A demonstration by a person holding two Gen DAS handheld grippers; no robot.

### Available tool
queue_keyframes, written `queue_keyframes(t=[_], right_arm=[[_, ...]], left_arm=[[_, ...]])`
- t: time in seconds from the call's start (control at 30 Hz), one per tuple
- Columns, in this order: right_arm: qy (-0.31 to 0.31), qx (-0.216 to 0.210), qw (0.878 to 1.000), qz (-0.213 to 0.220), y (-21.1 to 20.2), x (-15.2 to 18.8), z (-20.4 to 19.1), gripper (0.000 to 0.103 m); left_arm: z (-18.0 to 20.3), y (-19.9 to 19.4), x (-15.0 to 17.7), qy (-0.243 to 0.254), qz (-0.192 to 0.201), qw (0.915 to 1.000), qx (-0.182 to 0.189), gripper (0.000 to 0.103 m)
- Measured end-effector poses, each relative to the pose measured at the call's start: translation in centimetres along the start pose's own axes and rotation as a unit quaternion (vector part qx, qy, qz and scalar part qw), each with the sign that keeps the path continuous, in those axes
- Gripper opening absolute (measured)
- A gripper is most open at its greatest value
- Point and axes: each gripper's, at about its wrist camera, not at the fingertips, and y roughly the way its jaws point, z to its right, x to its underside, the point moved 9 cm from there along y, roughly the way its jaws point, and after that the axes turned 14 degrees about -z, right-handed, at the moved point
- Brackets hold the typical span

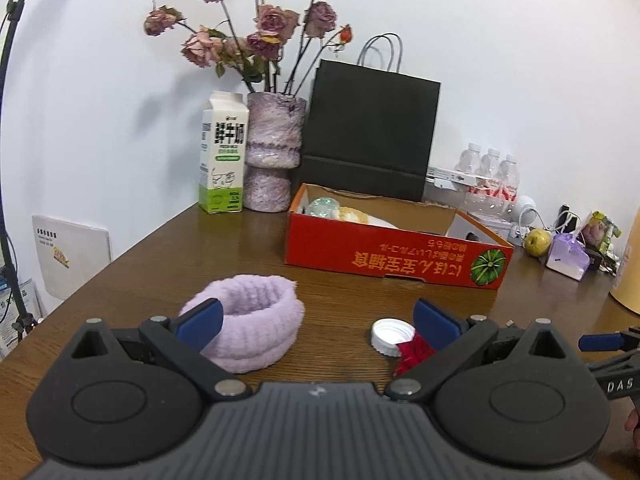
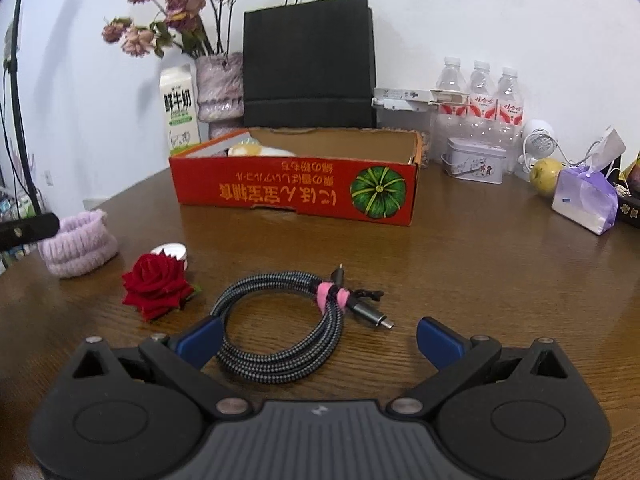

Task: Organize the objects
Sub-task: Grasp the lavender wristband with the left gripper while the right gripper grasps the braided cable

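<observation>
Where milk carton [image 1: 221,156] stands, label reads 鲜牛奶.

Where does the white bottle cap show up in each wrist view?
Left wrist: white bottle cap lies low and right of centre, beside the right blue finger, with the red rose overlapping it.
Right wrist: the cap lies left of centre, partly hidden behind the rose.
Shared landmark: the red cardboard box.

Bright, even indoor light; soft shadows on the wall [image 1: 500,60] toward ten o'clock. Fisheye bends edges, corners go dark; slight softness throughout.
</observation>
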Motion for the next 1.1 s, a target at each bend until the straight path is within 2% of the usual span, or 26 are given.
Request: queue_keyframes(t=[0.2, 0.33, 0.43, 0.53, 0.67, 0.77, 0.93, 1.0, 1.1], right_arm=[[-0.014, -0.018, 1.0, -0.021, 1.3, -0.3, -2.1, 0.103], [0.009, -0.019, 0.999, -0.044, 3.1, -1.1, -2.5, 0.103], [0.027, 0.001, 0.998, -0.052, 4.2, -1.8, -2.4, 0.103], [0.019, 0.031, 0.997, -0.061, 5.0, -2.1, -2.8, 0.103], [0.024, 0.032, 0.997, -0.061, 5.1, -2.2, -2.6, 0.103], [0.024, 0.032, 0.997, -0.061, 5.0, -2.2, -2.7, 0.103], [0.024, 0.032, 0.997, -0.061, 5.1, -2.2, -2.7, 0.103], [0.024, 0.032, 0.997, -0.061, 5.1, -2.2, -2.7, 0.103], [0.024, 0.032, 0.997, -0.061, 5.1, -2.2, -2.7, 0.103]], left_arm=[[-1.3, 0.4, 0.0, -0.019, -0.011, 0.9997, -0.006, 0.103], [-1.2, 0.4, 0.1, -0.016, -0.012, 0.9998, -0.006, 0.103], [-1.1, 0.4, 0.2, -0.016, -0.015, 0.9998, -0.006, 0.103], [-1.3, 0.7, 0.2, -0.02, -0.02, 0.9995, -0.012, 0.103], [-2.0, 1.0, 0.3, -0.033, -0.03, 0.9988, -0.021, 0.103], [-2.3, 1.5, 0.1, -0.03, -0.043, 0.9984, -0.023, 0.103], [-3.0, 3.5, -1.4, 0.017, -0.065, 0.9955, -0.066, 0.103], [-3.4, 5.2, -2.0, 0.026, -0.089, 0.9927, -0.077, 0.103], [-4.0, 7.8, -2.1, 0.011, -0.127, 0.9895, -0.067, 0.103]])
